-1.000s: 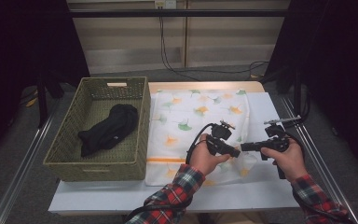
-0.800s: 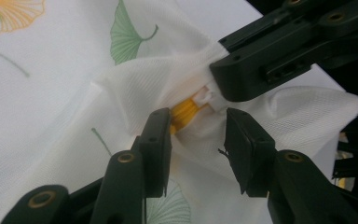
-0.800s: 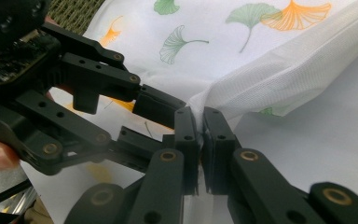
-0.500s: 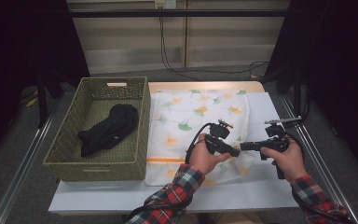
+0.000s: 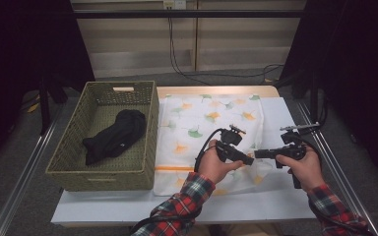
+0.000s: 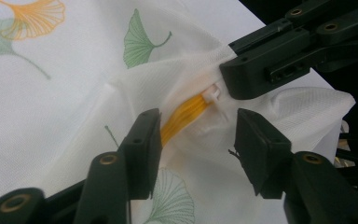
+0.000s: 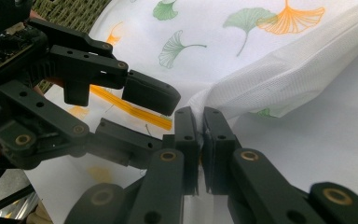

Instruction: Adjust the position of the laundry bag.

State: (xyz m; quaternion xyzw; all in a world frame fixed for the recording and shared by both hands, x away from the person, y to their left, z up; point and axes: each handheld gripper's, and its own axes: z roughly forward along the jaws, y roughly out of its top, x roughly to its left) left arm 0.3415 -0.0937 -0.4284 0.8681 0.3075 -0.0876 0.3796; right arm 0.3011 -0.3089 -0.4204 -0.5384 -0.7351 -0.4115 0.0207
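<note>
While the right gripper (image 7: 200,140) pinches the cloth (image 7: 279,70), hiding its zipper pull, the left gripper's (image 6: 196,140) fingers have just been spreading.

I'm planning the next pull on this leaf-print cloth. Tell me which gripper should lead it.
Right. The right gripper is already shut on the cloth's edge by the orange zipper. The left gripper's jaws have just been opening and stand apart around the fabric, so it would probably need to re-grip first.

Red plaid sleeves (image 5: 179,204), black two-jawed tools, brass rivets, trailing black cables
</note>
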